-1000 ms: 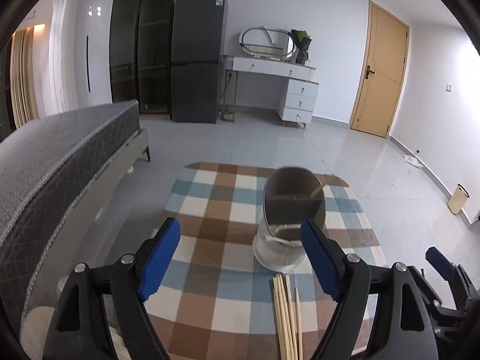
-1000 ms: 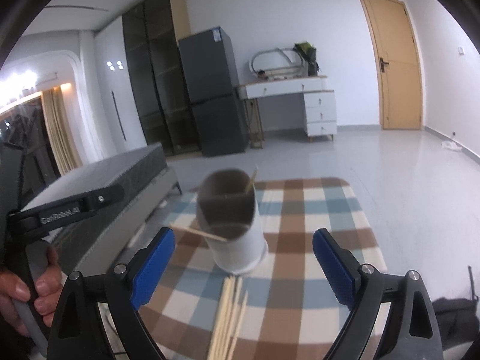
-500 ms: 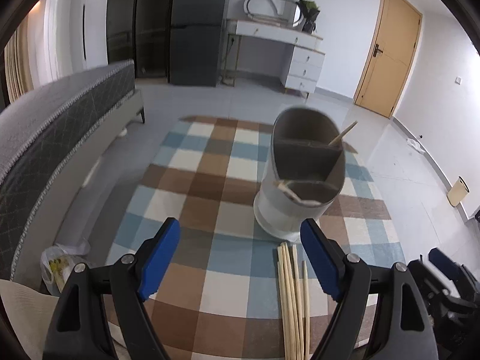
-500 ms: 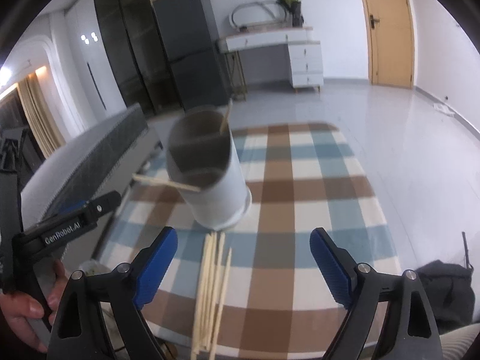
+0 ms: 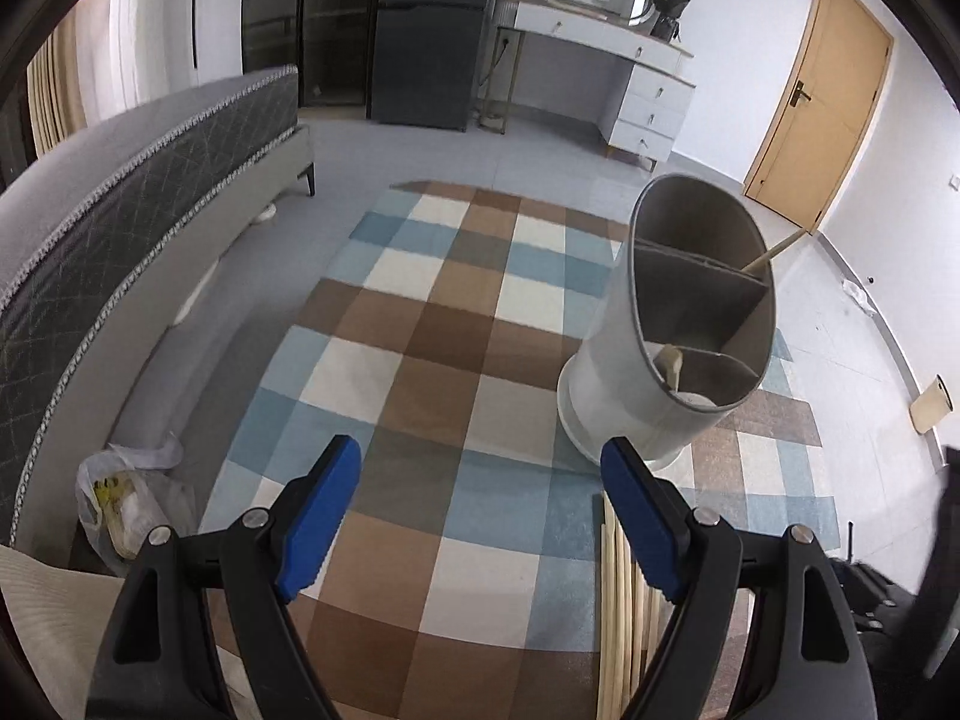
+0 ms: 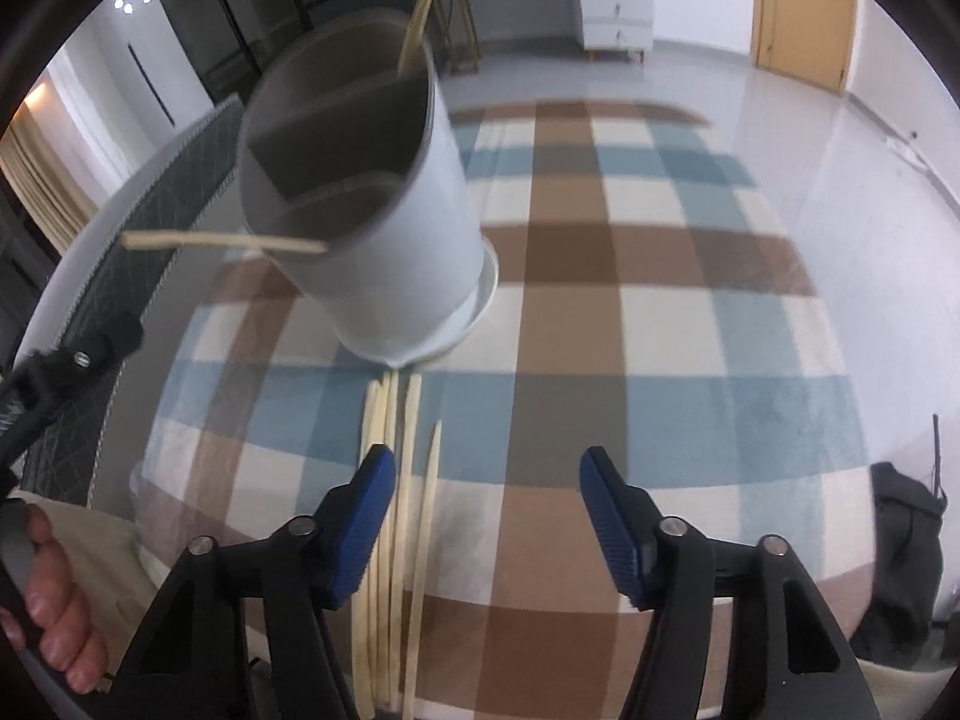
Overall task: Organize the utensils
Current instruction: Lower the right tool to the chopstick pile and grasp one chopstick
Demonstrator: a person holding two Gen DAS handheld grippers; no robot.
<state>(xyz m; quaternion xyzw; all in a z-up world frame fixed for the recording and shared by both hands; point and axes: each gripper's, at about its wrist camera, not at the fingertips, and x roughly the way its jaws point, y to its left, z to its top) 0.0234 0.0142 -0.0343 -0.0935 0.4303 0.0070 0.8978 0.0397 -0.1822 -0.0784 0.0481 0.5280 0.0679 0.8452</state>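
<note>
The left gripper (image 5: pixel 474 504) has its blue fingers (image 5: pixel 318 498) spread wide with nothing between them, hovering over the checked cloth (image 5: pixel 432 324) that covers the worktop. The right gripper (image 6: pixel 483 516) is likewise spread and empty, its left finger (image 6: pixel 360 522) lying just above a bundle of pale wooden chopsticks (image 6: pixel 390 480) that rest flat on the cloth, side by side, pointing toward the holder. In the left view the same chopsticks (image 5: pixel 618 600) show partly behind the right-hand finger. Just beyond their tips stands a grey cylindrical utensil holder (image 6: pixel 360 198) on a white base, divided inside into compartments; one chopstick leans out of a far compartment and another sticks out sideways over the near rim (image 6: pixel 222 240). From the left wrist the holder (image 5: pixel 690 330) sits ahead and to the right. Beyond the worktop are a grey bed (image 5: pixel 138 180) and a wooden door (image 5: pixel 810 96).
</note>
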